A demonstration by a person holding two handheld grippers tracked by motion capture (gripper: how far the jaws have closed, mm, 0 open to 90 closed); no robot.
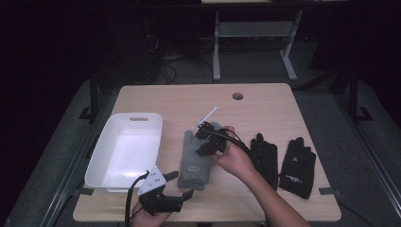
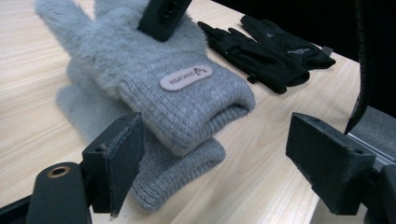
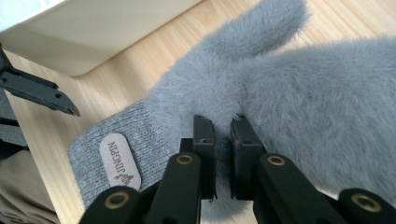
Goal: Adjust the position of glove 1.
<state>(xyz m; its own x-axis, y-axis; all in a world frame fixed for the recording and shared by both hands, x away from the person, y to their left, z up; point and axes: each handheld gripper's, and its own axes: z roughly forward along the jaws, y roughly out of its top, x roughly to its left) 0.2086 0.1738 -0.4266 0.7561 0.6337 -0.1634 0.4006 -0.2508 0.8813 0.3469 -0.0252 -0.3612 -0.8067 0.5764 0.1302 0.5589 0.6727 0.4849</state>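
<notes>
— Dark room beyond the pale wooden table [image 1: 265, 101]; floor and desk legs behind it barely read. Where are the grey gloves?

— 2 fuzzy grey gloves [image 1: 196, 158] lie stacked mid-table, just right of the white bin [image 1: 106, 158]. The lower one is mostly hidden; its knit cuff [image 2: 175, 170] peeks out under the top one.

— And the right gripper [image 3: 223, 140]?

— Jaws nearly together, pinching the top glove's fluff between them (how much fabric is caught, I can't make out).

— The left gripper [image 2: 215, 154]?

— Released: jaws wide apart at the near table edge, cuffs ahead of them, untouched. Its hand is cut off by the frame.

— Anything else?

— 2 black gloves [image 1: 283, 163] to the right, one partly behind the forearm.
</notes>
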